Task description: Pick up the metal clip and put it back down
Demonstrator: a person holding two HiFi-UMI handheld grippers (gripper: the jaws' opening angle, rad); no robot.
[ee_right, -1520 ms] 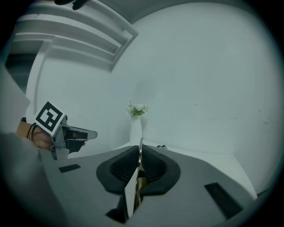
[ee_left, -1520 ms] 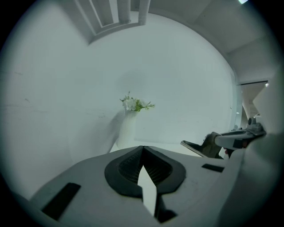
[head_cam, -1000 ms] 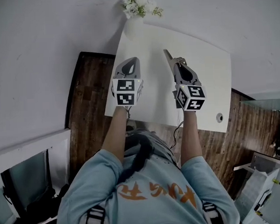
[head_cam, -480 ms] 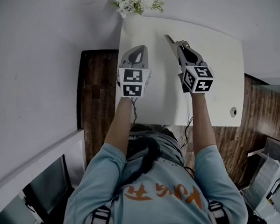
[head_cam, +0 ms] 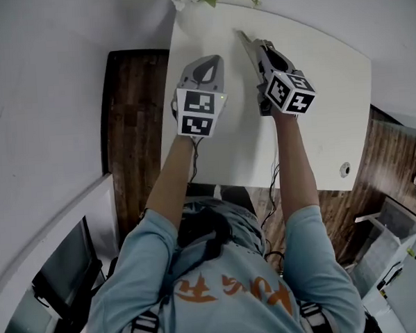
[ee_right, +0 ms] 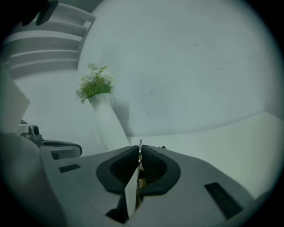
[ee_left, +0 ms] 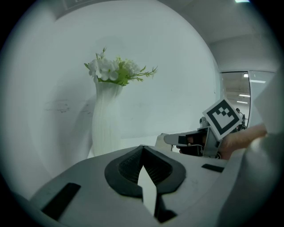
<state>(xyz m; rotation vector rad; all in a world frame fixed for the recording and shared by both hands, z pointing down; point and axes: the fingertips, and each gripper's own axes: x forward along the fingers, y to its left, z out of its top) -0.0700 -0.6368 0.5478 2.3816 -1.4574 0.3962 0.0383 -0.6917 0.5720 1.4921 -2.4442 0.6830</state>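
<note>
A thin metal clip (ee_right: 140,150) stands edge-on between the black pads of my right gripper (ee_right: 139,153), which is shut on it. In the head view the clip (head_cam: 243,37) sticks out past the right gripper (head_cam: 250,44), held above the far part of the white table (head_cam: 323,100). My left gripper (head_cam: 213,59) hovers beside it on the left, over the table's left edge. Its pads (ee_left: 128,166) meet at the tip with nothing between them. From the left gripper view the right gripper (ee_left: 167,139) appears at the right.
A white ribbed vase (ee_left: 105,124) with white flowers and green leaves stands at the table's far left corner, close ahead of both grippers (ee_right: 106,122). A small round fitting (head_cam: 344,169) sits near the table's near right edge. Dark wood floor (head_cam: 133,131) lies left of the table.
Both grippers have moved forward over the table toward the vase. The right one has rolled a little, and the clip stays in its jaws.
</note>
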